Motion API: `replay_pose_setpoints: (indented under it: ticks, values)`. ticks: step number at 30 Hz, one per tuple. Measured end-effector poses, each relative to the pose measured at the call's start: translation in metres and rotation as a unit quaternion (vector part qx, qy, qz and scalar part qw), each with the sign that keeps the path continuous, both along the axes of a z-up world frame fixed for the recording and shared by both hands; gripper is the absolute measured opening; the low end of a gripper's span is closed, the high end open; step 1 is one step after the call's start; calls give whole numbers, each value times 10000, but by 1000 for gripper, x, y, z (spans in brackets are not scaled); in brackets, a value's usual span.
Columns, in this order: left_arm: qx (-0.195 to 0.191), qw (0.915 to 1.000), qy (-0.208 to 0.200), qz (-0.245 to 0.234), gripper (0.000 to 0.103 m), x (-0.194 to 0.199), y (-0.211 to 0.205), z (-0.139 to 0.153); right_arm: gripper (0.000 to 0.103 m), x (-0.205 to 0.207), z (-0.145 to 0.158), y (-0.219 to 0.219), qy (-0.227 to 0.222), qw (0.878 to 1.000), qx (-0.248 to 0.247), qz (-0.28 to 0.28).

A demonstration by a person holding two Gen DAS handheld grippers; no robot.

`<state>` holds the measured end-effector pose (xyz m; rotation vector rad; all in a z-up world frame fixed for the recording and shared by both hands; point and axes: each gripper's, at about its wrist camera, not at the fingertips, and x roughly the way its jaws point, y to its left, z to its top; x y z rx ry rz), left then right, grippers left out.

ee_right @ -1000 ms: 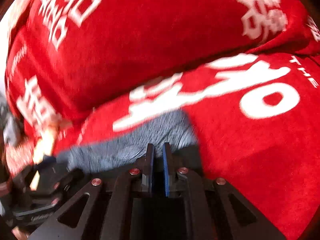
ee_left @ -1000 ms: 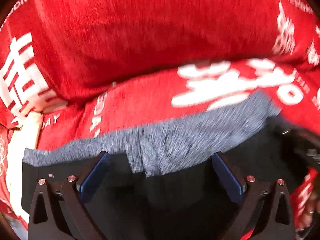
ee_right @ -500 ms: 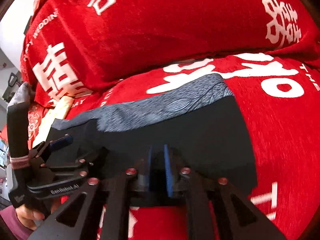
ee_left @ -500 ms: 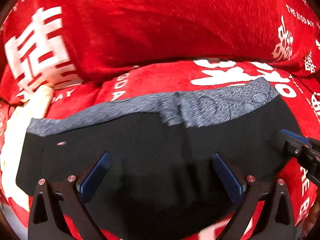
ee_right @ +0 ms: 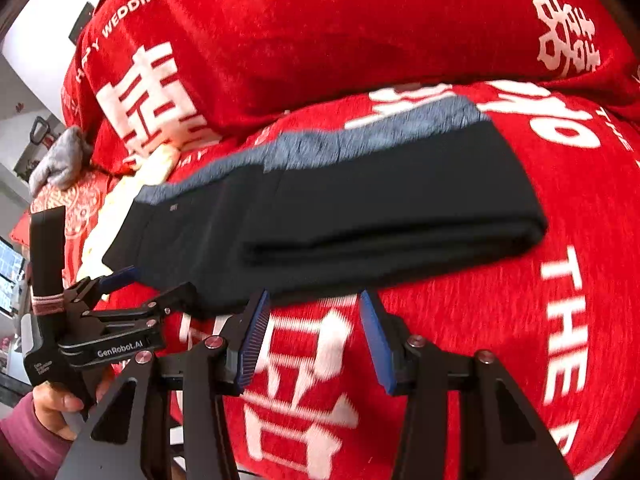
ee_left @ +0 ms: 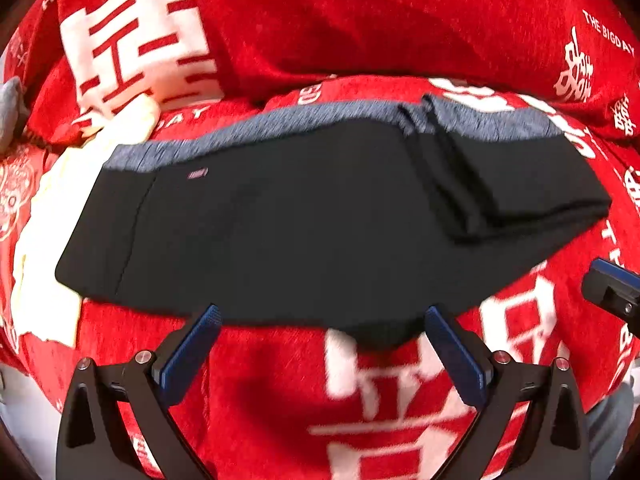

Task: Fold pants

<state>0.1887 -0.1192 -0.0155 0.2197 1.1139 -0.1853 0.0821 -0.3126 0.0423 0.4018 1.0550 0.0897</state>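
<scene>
- Pants (ee_left: 304, 232), one black pair with a grey waistband (ee_left: 320, 120), lie flat on the red cover (ee_left: 280, 400) of a couch seat, just in front of the red back cushion (ee_left: 360, 20).
- Folding looks partly done: the right-hand end is doubled over in stacked layers with a rounded fold edge (ee_right: 400, 240), while the left-hand end is spread in a single layer.
- Judging by that, at least one more fold, bringing the long left portion over, and a final smoothing seem to be left.
- Left gripper (ee_left: 320, 344) hangs just off the near hem, jaws spread wide, gripping nothing.
- Right gripper (ee_right: 312, 336) is likewise released, blue pads parted, near the pants' front edge but apart from it.
- Count: one pair of pants, two grippers, each with two blue-padded fingers.
- Around them: one pale cloth (ee_left: 48, 216) under the pants' left end, and one grey soft item (ee_right: 60, 160) farther off at the couch's left end.
</scene>
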Motion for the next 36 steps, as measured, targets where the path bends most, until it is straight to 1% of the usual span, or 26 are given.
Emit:
replay_pose_setpoints:
  ticks: [3,7,11,13,17,22,27,31,33,36]
  values:
    - [-16,9999,9,103,102,-9,15,-2,51,-12,-6,12,180,9998,-25,45]
    - [-120,9994,154,300,102,-17,37,-8,60,-21,-15,29,402,9992,-7,68]
    - [-204,9984,251,457,102,-24,56,-15,64,-23,-20,53,546,9981,-165,232]
    - [-246,9979,289,532,102,-26,65,-18,73,-21,-21,65,589,9974,-240,331]
    - [-355,9963,315,711,102,-26,82,-22,79,-16,-21,85,619,9962,-336,504]
    - [-502,9941,343,901,102,-23,101,-27,81,-8,-24,107,715,9936,-549,679]
    - [-575,9916,373,1099,102,-20,120,-34,81,-4,-29,123,817,9917,-529,838]
    - [-696,9878,435,1325,102,-16,136,-41,81,-2,-33,130,894,9905,-528,902]
    - [-811,9860,446,1387,102,-13,144,-41,81,-1,-35,132,921,9899,-557,920]
    - [-1128,9806,453,1539,102,-5,161,-39,82,-1,-36,134,917,9894,-619,939]
